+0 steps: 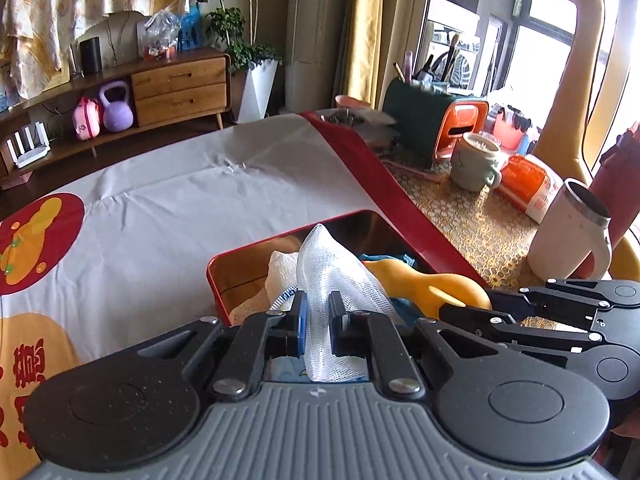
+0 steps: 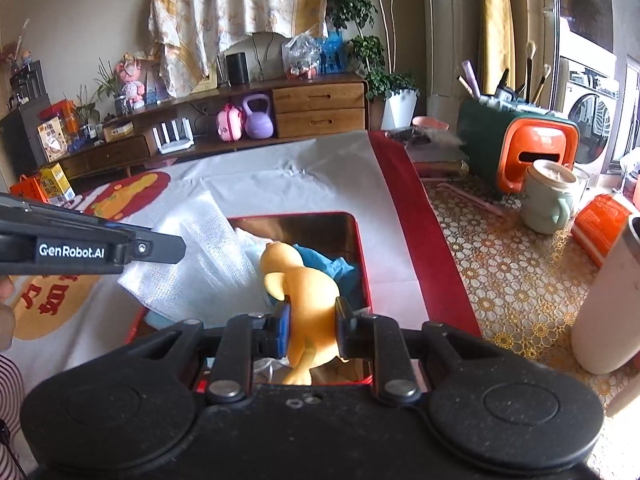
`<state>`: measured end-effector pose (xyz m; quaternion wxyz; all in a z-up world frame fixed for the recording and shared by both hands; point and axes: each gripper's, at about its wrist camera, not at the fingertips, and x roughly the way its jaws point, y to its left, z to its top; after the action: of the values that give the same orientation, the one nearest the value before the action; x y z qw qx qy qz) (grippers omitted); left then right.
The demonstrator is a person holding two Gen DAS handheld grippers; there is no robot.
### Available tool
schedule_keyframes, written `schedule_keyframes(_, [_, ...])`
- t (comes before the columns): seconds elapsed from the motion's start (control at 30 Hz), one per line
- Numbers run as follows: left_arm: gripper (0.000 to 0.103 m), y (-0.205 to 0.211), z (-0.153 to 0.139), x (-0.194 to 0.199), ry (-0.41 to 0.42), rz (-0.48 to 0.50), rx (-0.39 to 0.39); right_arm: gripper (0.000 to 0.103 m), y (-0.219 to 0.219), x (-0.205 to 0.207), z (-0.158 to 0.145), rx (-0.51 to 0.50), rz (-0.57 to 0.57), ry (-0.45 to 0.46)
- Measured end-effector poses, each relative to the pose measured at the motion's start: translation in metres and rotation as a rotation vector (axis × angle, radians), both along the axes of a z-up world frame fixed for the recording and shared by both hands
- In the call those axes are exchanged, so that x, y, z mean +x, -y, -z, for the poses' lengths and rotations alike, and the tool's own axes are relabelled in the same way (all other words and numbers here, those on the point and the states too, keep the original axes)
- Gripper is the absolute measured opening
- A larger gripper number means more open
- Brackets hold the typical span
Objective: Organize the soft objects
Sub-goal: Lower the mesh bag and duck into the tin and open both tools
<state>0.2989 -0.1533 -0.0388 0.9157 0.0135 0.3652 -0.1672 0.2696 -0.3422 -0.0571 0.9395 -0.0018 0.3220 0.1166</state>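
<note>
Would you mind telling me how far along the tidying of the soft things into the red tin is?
Done: a blue cloth and a white cloth already lie in the red tin. In hand: the left gripper pinches white mesh and the right gripper clamps an orange toy, both over the tin. Left: letting both go inside.

"GenRobot.AI" stands in white letters on the black left gripper [image 2: 160, 246]; the tablecloth's [image 2: 280, 184] red characters are illegible
</note>
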Motion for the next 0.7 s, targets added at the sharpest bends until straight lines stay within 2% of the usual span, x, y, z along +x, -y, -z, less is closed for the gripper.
schedule_keyframes(0.37, [0.011, 0.011, 0.033, 0.028, -0.048, 0.009, 0.063, 0.025, -0.011, 0.006, 0.016, -0.072, -0.048, -0.012])
schedule_keyframes(0.57, [0.011, 0.016, 0.042, 0.032, -0.049, 0.006, 0.097, 0.032, -0.011, 0.006, 0.017, -0.084, -0.048, -0.023])
schedule_keyframes(0.7, [0.015, 0.019, 0.041, 0.032, -0.040, 0.007, 0.122, 0.038, -0.010, 0.006, 0.015, -0.088, -0.050, -0.028])
